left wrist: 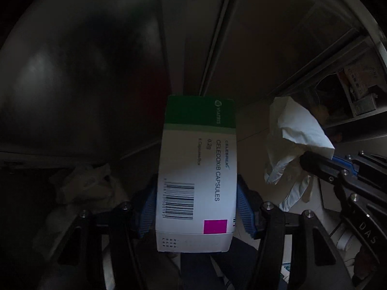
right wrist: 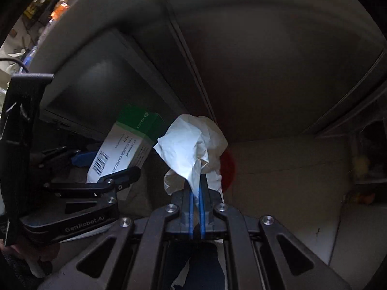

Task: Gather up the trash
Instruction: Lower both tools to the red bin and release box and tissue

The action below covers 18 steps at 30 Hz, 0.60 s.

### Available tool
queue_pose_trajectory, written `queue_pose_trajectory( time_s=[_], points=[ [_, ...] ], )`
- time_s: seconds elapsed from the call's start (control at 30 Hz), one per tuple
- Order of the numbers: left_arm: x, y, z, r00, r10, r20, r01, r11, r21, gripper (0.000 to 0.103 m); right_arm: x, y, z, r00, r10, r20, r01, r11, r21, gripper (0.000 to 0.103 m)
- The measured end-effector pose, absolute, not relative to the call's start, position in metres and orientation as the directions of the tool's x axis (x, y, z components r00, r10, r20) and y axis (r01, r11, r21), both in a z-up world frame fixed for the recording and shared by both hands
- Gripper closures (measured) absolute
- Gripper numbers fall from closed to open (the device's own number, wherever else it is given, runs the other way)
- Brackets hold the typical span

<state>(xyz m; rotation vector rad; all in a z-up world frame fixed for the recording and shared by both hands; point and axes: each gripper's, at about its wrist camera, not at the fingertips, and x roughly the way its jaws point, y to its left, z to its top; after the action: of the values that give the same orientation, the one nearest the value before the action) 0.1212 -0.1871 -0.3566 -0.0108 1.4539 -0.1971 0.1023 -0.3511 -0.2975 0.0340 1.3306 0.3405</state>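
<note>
Over the dim bin, the left gripper (left wrist: 196,207) clamps the medicine box (left wrist: 197,169); the right gripper (right wrist: 197,203) pinches a crumpled tissue (right wrist: 193,152), both seemingly poised for dropping.

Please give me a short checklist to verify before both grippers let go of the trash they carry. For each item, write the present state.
1. Left gripper holds the medicine box between its blue pads: ok, the box sits straight between them.
2. Right gripper is closed on the crumpled white tissue: ok, the tissue is pinched between the fingers.
3. The two loads are apart: ok, there is a gap between box and tissue in both views.
4. A bin or bag is under the grippers: cannot tell, the surroundings are dark and blurred.
5. Other trash remains: ok to note, a crumpled pale wad lies to the left of the left gripper.
</note>
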Motion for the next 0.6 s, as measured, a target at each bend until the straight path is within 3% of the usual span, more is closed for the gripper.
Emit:
queue_pose_trajectory(
  time_s=[0.27,0.6],
  points=[
    [0.13,-0.179,-0.475,0.057,-0.149,-0.987,0.1,0.985,-0.143,0.046,0.112,-0.332,-0.403,0.166,0.235,-0.958,-0.221,0.955,0.196,0.099],
    [0.128,-0.191,-0.52,0.018,-0.139,-0.99,0.135,0.982,-0.136,0.044,0.109,-0.332,-0.448,0.139,0.263,-0.955,-0.162,0.957,0.24,0.099]
  ],
)
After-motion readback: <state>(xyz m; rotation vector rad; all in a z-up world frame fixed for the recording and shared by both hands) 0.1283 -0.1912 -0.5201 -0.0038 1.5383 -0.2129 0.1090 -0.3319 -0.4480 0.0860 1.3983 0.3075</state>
